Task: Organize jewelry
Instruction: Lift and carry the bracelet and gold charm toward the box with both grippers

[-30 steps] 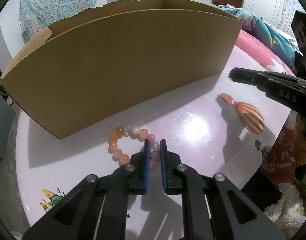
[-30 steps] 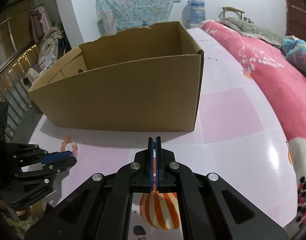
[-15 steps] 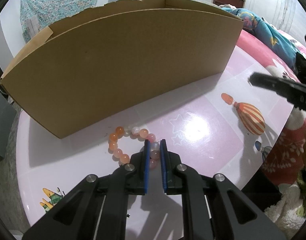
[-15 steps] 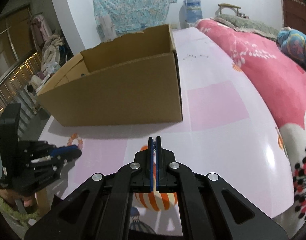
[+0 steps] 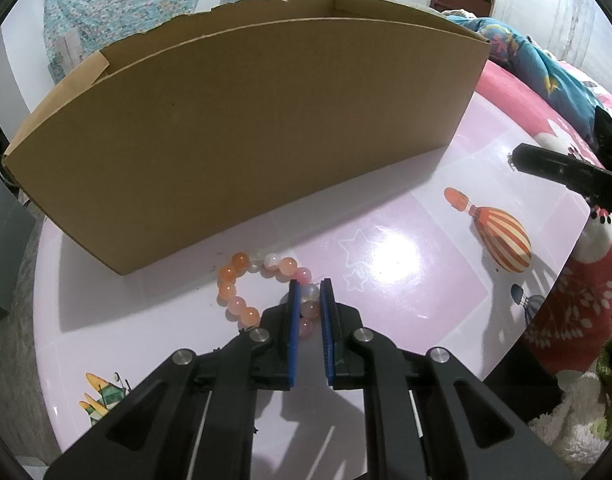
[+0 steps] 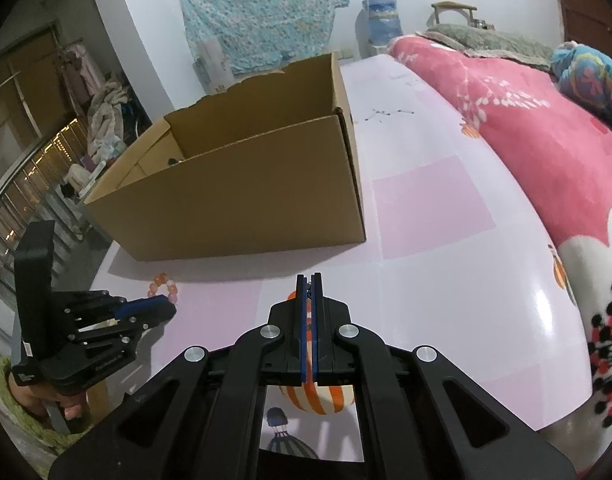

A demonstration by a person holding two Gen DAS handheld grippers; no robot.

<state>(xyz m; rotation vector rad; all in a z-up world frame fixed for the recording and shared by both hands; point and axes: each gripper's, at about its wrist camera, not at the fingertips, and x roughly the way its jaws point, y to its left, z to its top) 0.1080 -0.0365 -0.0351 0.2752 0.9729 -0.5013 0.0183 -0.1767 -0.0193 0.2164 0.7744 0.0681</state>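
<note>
Bench: glossy pink-and-white top printed with stars and striped hot-air balloons.
Cardboard box: open-topped, standing on the bench at upper left of the left wrist view; its long side wall faces the left gripper.
Bead bracelet: ring of orange, pink and white beads, lying flat on the bench just in front of the box wall; in the right wrist view it shows at.
Left gripper: tilted down onto the right side of the bracelet; jaws narrow, blue pads closed on the beads between them. A hand holds its handle at lower left of the right wrist view.
Right gripper: above the bench, right of the left gripper and well apart from the bracelet; jaws fully closed, pads together with nothing between them.
Pink blanket: flowered, along the right edge of the bench.
</note>
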